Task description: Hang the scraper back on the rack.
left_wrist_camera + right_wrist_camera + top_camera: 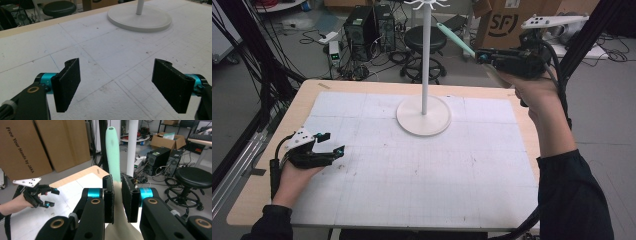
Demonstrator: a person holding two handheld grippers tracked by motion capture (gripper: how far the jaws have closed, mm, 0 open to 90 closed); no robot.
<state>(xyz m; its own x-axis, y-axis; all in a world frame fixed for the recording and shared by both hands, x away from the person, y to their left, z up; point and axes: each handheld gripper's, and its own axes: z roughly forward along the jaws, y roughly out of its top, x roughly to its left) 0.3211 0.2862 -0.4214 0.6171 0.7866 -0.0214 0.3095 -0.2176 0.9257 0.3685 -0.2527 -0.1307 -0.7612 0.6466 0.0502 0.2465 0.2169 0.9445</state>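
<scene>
Right tool (481,56): I am holding it high above the far right corner of the counter (257,200), jaws closed on a spatula-like utensil (455,38) with a mint green handle and a cream blade end

Utensil: it is sitting between the pads at the cream part near the neck, and in the right gripper view the green handle (111,152) is pointing away from me, its hanging hole at the tip, beside the white pole (131,147)

Left tool (329,142): I am resting it low over the near left of the white mat, jaws wide apart with nothing between the pads (68,83)

Stand: the round white base (423,116) is sitting on the far middle of the mat, the pole (426,55) rising to a ring of hooks (427,4) at the top edge of the high view

Step in hand: I am judging this to be bringing the handle's hole up to a hook so the utensil hangs on the stand

Doing it well: I am thinking of keeping the grip firm at the neck so the handle does not swivel, lining the hole with one hook tip, easing it over slowly, and letting go only once the hook carries the weight

Risk: a sideways knock on the pole may rock the stand, so I am planning a gentle approach
</scene>
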